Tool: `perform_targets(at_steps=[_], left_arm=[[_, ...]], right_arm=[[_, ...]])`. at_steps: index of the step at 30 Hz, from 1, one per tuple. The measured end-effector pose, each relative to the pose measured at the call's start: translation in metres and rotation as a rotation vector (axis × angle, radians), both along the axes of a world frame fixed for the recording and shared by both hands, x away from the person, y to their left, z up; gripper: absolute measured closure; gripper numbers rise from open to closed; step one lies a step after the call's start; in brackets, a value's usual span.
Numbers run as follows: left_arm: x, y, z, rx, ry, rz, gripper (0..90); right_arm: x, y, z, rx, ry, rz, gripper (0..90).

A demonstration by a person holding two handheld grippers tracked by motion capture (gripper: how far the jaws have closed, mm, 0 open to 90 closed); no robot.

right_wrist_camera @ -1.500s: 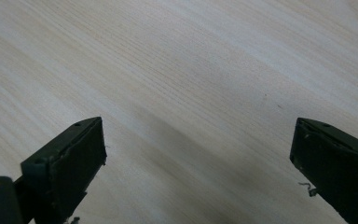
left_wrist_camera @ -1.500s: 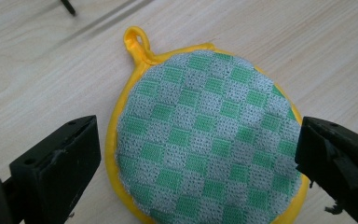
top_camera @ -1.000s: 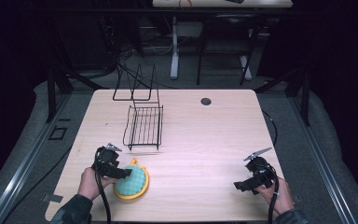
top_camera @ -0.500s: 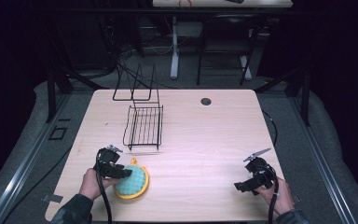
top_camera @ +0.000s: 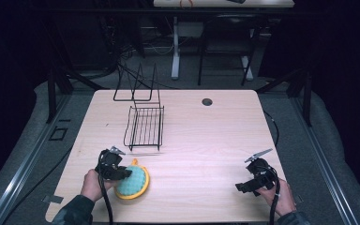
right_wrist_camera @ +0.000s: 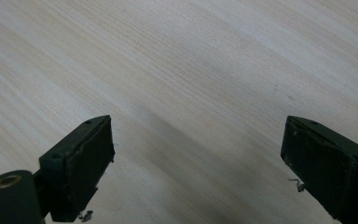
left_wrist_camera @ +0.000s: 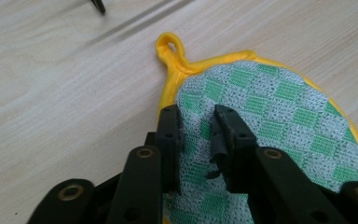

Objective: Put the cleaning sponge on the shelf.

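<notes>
Yellow-rimmed pot holder (left_wrist_camera: 279, 121) lies flat on the table (top_camera: 206, 140) near the wire rack (top_camera: 145, 126), pinched by the nearly closed left tool (left_wrist_camera: 198, 126), likely awaiting lifting, while the right tool (right_wrist_camera: 198, 163) hangs wide open, empty.

Table (top_camera: 206, 140): pale wood-grain top, rounded corners, round dark grommet hole (top_camera: 207, 101) at 12 o'clock near far edge.
Wire rack (top_camera: 145, 125): black, flat basket part lying on top at 10 o'clock, upright wire frame at its far end.
Pot holder (top_camera: 133, 183): round, green-checked weave, yellow border and loop, flat on top at 7 o'clock, just near of rack.
</notes>
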State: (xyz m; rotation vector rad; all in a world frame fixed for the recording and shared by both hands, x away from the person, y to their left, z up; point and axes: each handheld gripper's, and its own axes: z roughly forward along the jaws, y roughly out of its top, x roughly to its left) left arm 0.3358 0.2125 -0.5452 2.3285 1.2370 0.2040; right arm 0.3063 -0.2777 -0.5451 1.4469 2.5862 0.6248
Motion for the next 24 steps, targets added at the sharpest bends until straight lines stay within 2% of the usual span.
perform_targets(at_steps=[4,14,17,19,21,24], left_arm=[[-0.001,0.001,0.0,-0.004,-0.02,-0.005,76.9],[-0.001,0.005,0.003,-0.035,-0.024,0.007,84.5],[-0.002,0.005,0.005,-0.034,-0.039,0.005,86.2],[-0.005,0.004,0.009,-0.035,-0.07,0.001,87.3],[-0.006,0.005,0.012,-0.057,-0.075,-0.004,87.5],[-0.007,0.004,0.014,-0.059,-0.076,-0.016,87.6]], right_arm=[[0.0,0.0,0.0,-0.003,0.007,0.003,9.8],[0.0,-0.001,0.0,0.001,0.005,0.004,10.2],[0.0,-0.001,0.0,-0.004,0.004,0.008,10.2],[0.0,-0.002,0.0,-0.001,0.001,0.004,10.2],[0.0,-0.001,0.0,0.001,0.003,0.0,10.3],[0.0,-0.001,0.0,-0.001,0.006,0.003,10.3]])
